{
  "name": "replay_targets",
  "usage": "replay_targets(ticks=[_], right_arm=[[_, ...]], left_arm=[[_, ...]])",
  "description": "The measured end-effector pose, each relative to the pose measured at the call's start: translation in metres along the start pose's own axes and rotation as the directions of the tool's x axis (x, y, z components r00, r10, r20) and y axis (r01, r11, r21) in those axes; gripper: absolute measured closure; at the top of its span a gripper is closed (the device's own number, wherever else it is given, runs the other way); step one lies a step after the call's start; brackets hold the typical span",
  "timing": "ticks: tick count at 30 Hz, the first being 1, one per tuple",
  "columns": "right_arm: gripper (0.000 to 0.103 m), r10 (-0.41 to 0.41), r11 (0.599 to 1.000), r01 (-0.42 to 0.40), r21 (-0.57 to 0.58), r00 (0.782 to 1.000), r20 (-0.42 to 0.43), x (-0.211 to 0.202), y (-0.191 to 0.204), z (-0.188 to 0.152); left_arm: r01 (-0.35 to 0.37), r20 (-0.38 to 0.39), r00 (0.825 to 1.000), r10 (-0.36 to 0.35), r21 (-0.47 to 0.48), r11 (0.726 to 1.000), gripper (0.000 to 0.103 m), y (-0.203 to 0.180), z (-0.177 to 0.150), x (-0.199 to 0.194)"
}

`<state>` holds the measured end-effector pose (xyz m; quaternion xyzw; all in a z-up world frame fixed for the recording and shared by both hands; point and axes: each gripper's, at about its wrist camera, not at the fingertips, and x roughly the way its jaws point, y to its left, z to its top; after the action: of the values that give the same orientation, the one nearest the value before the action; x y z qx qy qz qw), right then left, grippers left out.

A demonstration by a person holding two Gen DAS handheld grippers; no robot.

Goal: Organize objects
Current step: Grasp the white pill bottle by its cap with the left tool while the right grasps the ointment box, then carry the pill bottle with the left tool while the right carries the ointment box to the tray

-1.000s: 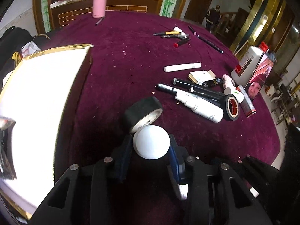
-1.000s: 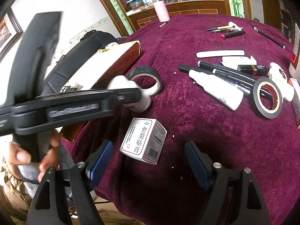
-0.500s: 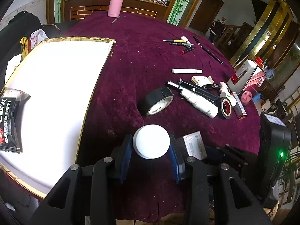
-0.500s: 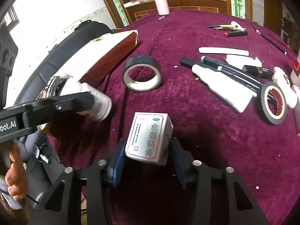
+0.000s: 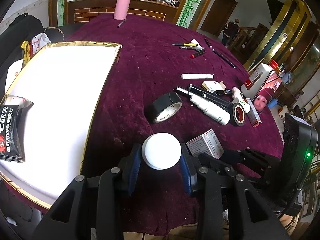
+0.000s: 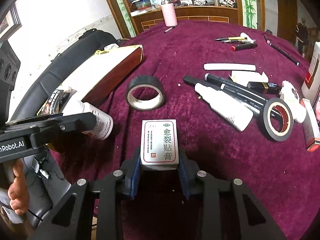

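Note:
My left gripper (image 5: 161,165) is shut on a white bottle (image 5: 161,150), seen end-on, held above the maroon table near its front edge. The same bottle (image 6: 96,123) shows at the left of the right wrist view. My right gripper (image 6: 159,165) is shut on a white medicine box (image 6: 159,141) with Chinese print and holds it above the cloth; the box also shows in the left wrist view (image 5: 206,143). A gold-rimmed white tray (image 5: 58,100) lies at the left with a black snack packet (image 5: 11,132) in it.
A black tape roll (image 6: 145,93) lies mid-table. A white tube (image 6: 224,108), black markers (image 6: 236,90), a second tape roll (image 6: 278,120), pens (image 6: 238,40) and a pink flask (image 6: 169,14) lie farther back. A phone (image 5: 267,91) stands at the right.
My right gripper closed on the medicine box and lifted it. My left gripper drew back and rose with the bottle, bringing the tray into view.

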<state>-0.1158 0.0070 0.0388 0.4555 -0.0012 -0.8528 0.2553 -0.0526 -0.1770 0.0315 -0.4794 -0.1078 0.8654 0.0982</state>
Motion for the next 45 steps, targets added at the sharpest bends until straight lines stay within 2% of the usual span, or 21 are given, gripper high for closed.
replay_targets(ticks=[13,22,45], right_arm=[[0.067,0.003,1.000,-0.004,0.019,0.998,0.067,-0.016,-0.004,0.012],[0.067,0.012,1.000,-0.012,0.007,0.997,0.074,-0.016,0.000,0.014],[0.066,0.055,0.994,-0.044,-0.103,0.993,0.102,-0.017,0.045,0.032]], left_arm=[[-0.004,0.031,1.000,0.004,0.005,1.000,0.067,0.000,0.002,-0.012],[-0.012,0.043,0.999,0.012,-0.008,1.000,0.067,0.003,0.003,-0.015],[-0.097,0.126,0.987,0.099,-0.021,0.995,0.067,0.032,0.007,-0.049]])
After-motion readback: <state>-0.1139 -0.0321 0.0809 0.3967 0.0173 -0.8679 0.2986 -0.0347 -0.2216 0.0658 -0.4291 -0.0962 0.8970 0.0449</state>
